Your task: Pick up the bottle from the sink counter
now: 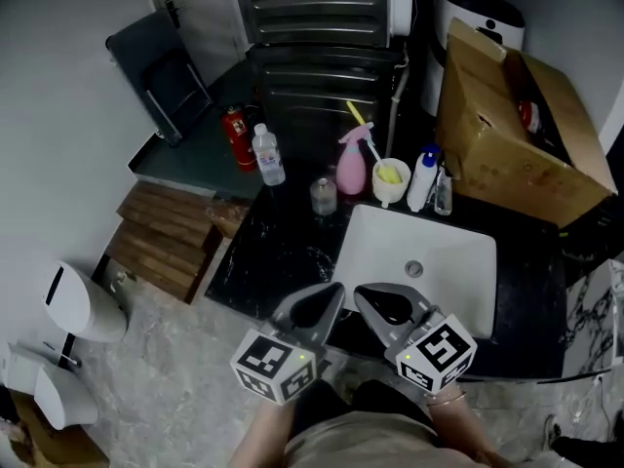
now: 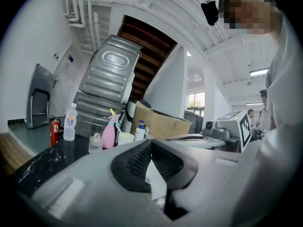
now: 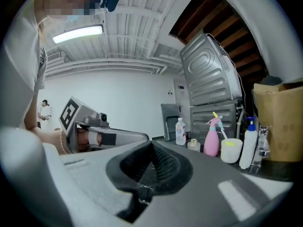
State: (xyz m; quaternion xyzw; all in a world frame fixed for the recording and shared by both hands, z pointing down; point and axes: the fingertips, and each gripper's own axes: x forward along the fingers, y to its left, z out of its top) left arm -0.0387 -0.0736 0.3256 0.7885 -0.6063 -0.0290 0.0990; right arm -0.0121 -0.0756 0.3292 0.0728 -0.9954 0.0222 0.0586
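Head view puts the clear plastic water bottle with a white cap and pale paper label (image 1: 268, 154) upright at the far left end of the black marbled sink counter (image 1: 273, 252), just right of a small red fire extinguisher (image 1: 236, 136) and left of a pink spray bottle (image 1: 351, 164). Its body is see-through and slim, with a narrowing shoulder under the cap. How full it is cannot be read from here, though it is probably light either way. Thin walls like these give under a squeeze and the plastic is smooth, so a hold across the labelled middle, below the shoulder, looks safest. Being tall and narrow, it would tip if nudged near the top. The left gripper (image 1: 327, 300) and right gripper (image 1: 375, 298) hover at the near edge by the white sink (image 1: 448, 252), well apart from the bottle, each with jaws pressed together and nothing between them.
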